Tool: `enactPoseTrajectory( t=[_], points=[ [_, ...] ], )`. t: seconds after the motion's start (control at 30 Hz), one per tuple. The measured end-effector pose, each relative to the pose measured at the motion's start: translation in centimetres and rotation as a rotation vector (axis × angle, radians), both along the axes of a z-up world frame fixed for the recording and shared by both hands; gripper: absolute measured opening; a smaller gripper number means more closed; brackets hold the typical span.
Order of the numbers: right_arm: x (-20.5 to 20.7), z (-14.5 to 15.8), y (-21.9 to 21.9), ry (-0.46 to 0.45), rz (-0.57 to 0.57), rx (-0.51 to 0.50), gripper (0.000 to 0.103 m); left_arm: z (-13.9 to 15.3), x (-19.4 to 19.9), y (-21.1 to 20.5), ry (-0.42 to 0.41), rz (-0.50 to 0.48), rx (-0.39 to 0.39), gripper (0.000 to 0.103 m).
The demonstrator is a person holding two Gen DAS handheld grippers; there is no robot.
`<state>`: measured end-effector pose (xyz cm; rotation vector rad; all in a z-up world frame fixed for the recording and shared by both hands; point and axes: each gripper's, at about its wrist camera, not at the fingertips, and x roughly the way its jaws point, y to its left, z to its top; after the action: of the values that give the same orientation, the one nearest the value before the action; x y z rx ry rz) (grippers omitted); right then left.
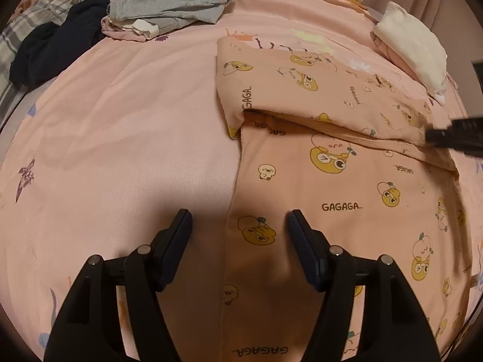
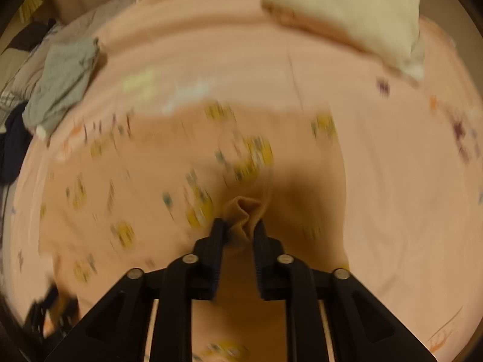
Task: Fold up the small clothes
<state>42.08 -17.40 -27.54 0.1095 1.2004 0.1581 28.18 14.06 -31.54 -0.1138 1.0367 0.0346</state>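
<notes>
While the left gripper (image 1: 240, 220) hovers open over the printed pink garment's (image 1: 332, 181) near edge, the right gripper (image 2: 240, 229) pinches a bunched fold of it.

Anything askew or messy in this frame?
The printed garment has its top folded down crooked, and the right claw bunches its edge. Unfolded grey and dark clothes lie heaped at the far left.

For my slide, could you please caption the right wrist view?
Right gripper pinching a bunched fold of the peach printed garment on the pink bedsheet.
</notes>
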Motion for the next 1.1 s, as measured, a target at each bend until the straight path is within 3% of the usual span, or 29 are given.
enactPoseTrajectory(
  t=[0.13, 0.2, 0.27, 0.33, 0.37, 0.4, 0.5, 0.63, 0.87, 1.0, 1.07, 1.1],
  points=[
    [-0.4, 0.9, -2.2, -0.032, -0.067, 0.096, 0.038, -0.1, 0.1, 0.4, -0.003, 0.000, -0.022, 0.068],
    [0.0, 1.3, -2.8, -0.055, -0.108, 0.159, 0.063, -0.1, 0.1, 0.4, -0.004, -0.005, -0.026, 0.070],
    [0.4, 0.8, -3.0, -0.051, -0.136, 0.202, 0.066, -0.2, 0.2, 0.4, -0.004, -0.009, -0.027, 0.072],
    [0.7, -0.4, -2.4, -0.011, -0.130, 0.186, 0.060, -0.2, 0.3, 0.3, -0.003, -0.013, -0.027, 0.075],
    [1.0, -1.2, -1.9, -0.011, -0.142, 0.174, 0.040, -0.2, 0.3, 0.4, -0.001, -0.015, -0.029, 0.075],
    [1.0, -1.4, -1.7, -0.022, -0.142, 0.173, 0.028, -0.2, 0.4, 0.5, -0.001, -0.013, -0.036, 0.076],
    [0.3, -0.9, -1.7, -0.110, -0.157, 0.153, 0.010, -0.2, 0.5, 1.0, -0.008, 0.013, -0.075, 0.076],
    [0.4, 1.8, -3.3, -0.183, -0.189, 0.209, 0.009, -0.1, 0.5, 1.4, -0.047, 0.051, -0.100, 0.074],
    [0.5, 4.1, -5.9, -0.289, -0.217, 0.030, 0.005, 0.1, 0.5, 2.4, -0.091, 0.076, -0.188, 0.076],
    [0.4, 2.1, -8.3, -0.237, -0.246, 0.003, 0.005, 0.1, 0.7, 1.8, -0.093, 0.089, -0.152, 0.076],
    [0.5, 0.6, -8.8, -0.152, -0.215, 0.069, 0.005, -0.1, 0.8, 0.8, -0.096, 0.069, -0.090, 0.080],
    [0.6, 0.2, -8.9, -0.118, -0.204, 0.098, 0.013, -0.3, 0.8, 0.5, -0.098, 0.056, -0.064, 0.082]
  ],
)
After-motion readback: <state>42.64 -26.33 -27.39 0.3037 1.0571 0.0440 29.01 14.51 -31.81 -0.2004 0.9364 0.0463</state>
